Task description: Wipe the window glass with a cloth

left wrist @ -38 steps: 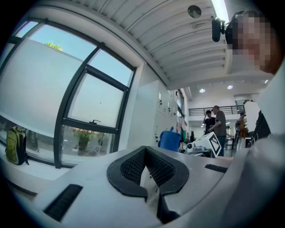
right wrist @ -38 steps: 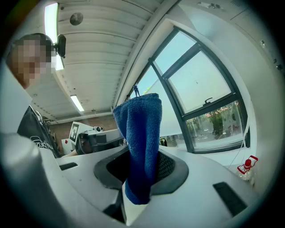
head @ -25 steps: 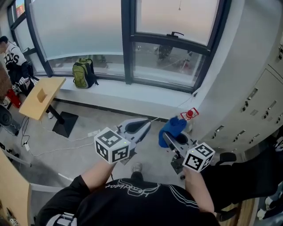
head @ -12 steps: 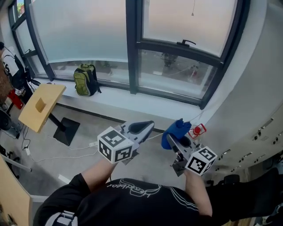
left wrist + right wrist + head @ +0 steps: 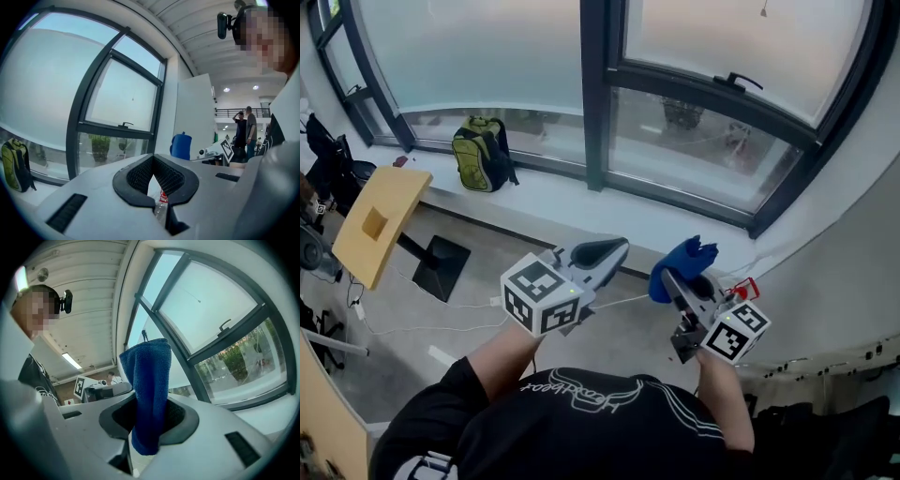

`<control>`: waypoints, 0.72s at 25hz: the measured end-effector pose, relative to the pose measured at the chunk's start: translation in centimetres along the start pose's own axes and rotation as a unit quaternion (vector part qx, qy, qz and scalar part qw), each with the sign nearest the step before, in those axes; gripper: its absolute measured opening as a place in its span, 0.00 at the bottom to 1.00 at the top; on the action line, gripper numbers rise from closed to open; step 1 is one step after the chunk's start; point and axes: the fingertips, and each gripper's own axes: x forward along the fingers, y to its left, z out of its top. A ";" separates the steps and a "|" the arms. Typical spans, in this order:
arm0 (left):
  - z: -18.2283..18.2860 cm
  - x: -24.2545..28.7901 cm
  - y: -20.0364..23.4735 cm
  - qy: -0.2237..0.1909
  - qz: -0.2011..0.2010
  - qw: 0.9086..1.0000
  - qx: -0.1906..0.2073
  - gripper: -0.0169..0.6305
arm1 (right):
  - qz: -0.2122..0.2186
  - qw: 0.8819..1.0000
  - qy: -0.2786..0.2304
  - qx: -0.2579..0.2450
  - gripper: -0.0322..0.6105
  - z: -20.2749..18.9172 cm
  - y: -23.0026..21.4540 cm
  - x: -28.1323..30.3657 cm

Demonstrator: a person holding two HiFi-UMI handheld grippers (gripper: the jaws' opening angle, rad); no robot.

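Closest to the camera was the person's black shirt [image 5: 581, 422] along the bottom edge, both forearms reaching up toward the middle of the frame. The left gripper [image 5: 614, 249] sat just left of center, clenched with its pads pressed tip to tip and nothing between them. The right gripper [image 5: 672, 281], just right of center, was clamped on a blue cloth [image 5: 682, 262]. In its own view the cloth stood up past the pads and a short end hung down behind them. The 2 grippers were near each other but not touching.

The cloth was up in the air over the gray floor [image 5: 487, 281], short of the white sill [image 5: 609, 220] and well apart from the window glass [image 5: 712, 141]. A bottle with a red cap [image 5: 747, 289] stood on the floor just right of the right gripper. Further out at the left edge there was a tilted wooden stand [image 5: 377, 223] on a black base. A green backpack [image 5: 480, 155] leaned against the window frame in the upper left. A dark window handle [image 5: 736, 82] showed in the upper right, on the frame.
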 end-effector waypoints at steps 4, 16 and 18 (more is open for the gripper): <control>-1.7 2.1 5.2 0.005 0.017 0.999 -0.027 0.03 | 0.010 1.000 0.016 0.008 0.20 -0.6 -4.0 4.2; -3.6 15.6 23.3 0.017 0.085 0.994 -0.061 0.03 | 0.042 0.997 0.057 0.002 0.20 1.1 -23.3 19.8; -4.1 18.2 26.4 0.021 0.100 0.992 -0.071 0.03 | 0.038 0.997 0.068 -0.006 0.19 1.4 -27.3 22.3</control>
